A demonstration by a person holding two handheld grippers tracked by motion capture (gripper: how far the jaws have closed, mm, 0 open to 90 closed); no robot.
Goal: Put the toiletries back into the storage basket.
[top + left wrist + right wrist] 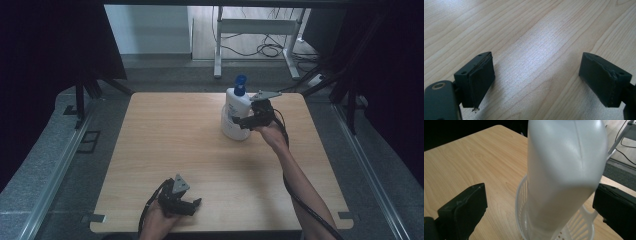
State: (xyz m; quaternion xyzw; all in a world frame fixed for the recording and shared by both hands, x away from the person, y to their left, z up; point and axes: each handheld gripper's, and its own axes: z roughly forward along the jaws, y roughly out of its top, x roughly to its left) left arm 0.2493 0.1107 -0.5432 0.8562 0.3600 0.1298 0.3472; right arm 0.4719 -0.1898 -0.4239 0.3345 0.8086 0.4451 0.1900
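Light wood-grain table (200, 150) in a dark-curtained bay, grey floor and a white frame with cables behind.

Right hand-held gripper (246, 120): at the far right part of the table, jaws spread wide either side of a tall white plastic pump bottle with a blue pump head (236, 112). In the right gripper view the bottle (564, 175) sits between the two black jaws with clear gaps on both sides, more on the left jaw's side. Not clamped, no contact visible.

Just below that gripper, the bottle stands upright inside a small white slotted plastic basket (579, 225); the basket rests on the table, rim ringing the bottle's base.

Left hand-held gripper (189, 206): well apart from all that, at the near edge of the table, jaws open with nothing between them. The left gripper view has bare table (536, 50) under the jaws.

Status, my read:
- Bottle upright and seated in the basket. If this is placing, placement looks done and what's left is backing the right gripper off without knocking it.
- If it's a pick, approach is done; closing on the body and lifting are left.
- Can't tell which from the jaws alone. Bottle is tall on a light basket, so tipping is the risk.
- Left side idle.
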